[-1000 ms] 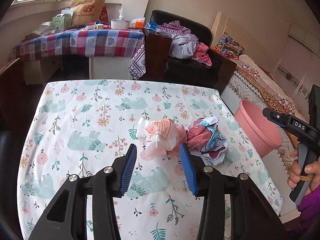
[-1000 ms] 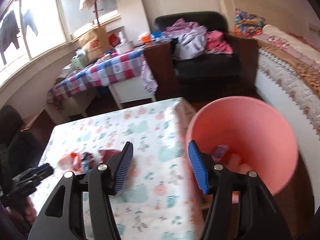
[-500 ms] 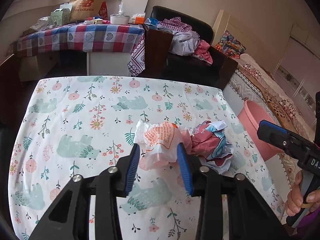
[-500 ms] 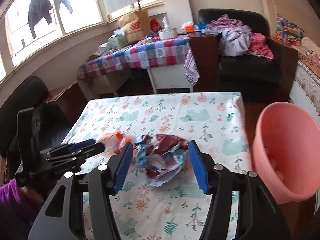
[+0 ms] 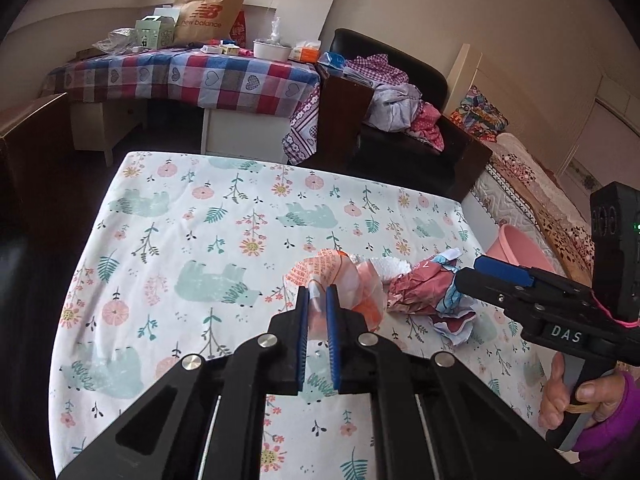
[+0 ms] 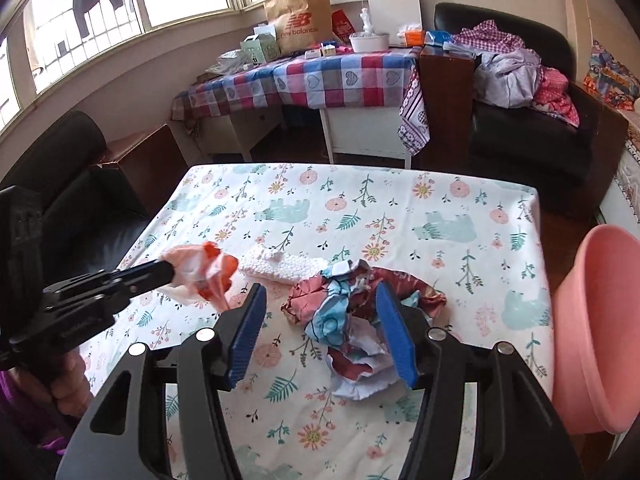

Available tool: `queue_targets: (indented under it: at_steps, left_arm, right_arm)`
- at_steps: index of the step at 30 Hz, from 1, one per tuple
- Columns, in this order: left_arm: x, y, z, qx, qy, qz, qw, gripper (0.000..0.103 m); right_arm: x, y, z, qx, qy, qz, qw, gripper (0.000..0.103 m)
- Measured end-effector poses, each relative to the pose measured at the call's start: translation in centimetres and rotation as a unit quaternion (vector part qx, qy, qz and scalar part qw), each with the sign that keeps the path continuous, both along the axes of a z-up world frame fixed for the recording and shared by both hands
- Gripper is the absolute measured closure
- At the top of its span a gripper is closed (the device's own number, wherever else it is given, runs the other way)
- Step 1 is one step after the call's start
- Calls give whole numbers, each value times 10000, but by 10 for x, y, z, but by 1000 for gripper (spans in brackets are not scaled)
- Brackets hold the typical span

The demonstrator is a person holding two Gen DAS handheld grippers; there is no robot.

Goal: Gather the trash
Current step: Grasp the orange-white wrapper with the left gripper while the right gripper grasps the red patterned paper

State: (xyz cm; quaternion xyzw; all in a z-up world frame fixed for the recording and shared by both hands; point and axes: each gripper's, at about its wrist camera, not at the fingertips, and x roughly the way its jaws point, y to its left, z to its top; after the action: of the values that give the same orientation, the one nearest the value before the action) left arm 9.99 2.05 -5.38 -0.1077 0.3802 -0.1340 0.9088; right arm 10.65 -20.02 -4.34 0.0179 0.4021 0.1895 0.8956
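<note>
A crumpled orange-and-white plastic bag (image 5: 340,276) (image 6: 208,276) lies on the floral tablecloth (image 5: 200,220). My left gripper (image 5: 317,294) (image 6: 170,270) has its jaws closing, and the blue pads pinch the bag's near end. Right of it is a wad of red-and-blue crumpled paper (image 5: 424,292) (image 6: 344,300), with a white foam strip (image 6: 280,266) behind. My right gripper (image 6: 320,320) (image 5: 476,276) stands open astride that wad, pads apart from it. A pink bin (image 6: 600,320) (image 5: 520,246) sits beyond the table's right edge.
A checked-cloth table (image 6: 320,76) with a paper bag (image 6: 300,20) and boxes stands at the back. A black armchair (image 6: 540,128) piled with clothes is back right, a bed (image 5: 540,200) on the right, and a dark chair (image 6: 80,200) to the table's left.
The left jaws went from wide open to closed on the orange bag. The right gripper swung left from over the pink bin to the crumpled paper, still open.
</note>
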Motion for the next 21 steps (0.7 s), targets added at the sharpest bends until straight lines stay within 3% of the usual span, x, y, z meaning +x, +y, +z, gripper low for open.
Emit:
queue_targets:
  at_steps: [3,5,9,12,13,16,21]
  left_arm:
    - [-4,6,-1,-19,12,76,10000,95]
    - [-6,9,-3,-35,41,103,9999,95]
    - [-9,12,-4,-38,77,176,9998,95]
    - [-12,15,-3,-70,63,224,9997,95]
    - [-13,16,-2,-64,49,237,9997,95]
    - [-17,16,2,-39,-6,254,9997,95]
    - [-22,16,10,-45,-115,290,9995,95]
  right_arm:
    - [4,5,-9,-6,172,11,9999,46]
    - [6,8,-16,-72,270,9,9996,53]
    - [3,12,-23,-192,367,11,9991,77]
    - [-2,12,-22,-192,342,5,9992,82]
    - [-4,11,-20,-166,325,20,9993,90]
    - [-16,12,-10,-68,192,129,9997,99]
    - [-34,16,3,-24,-8,290,9996,102]
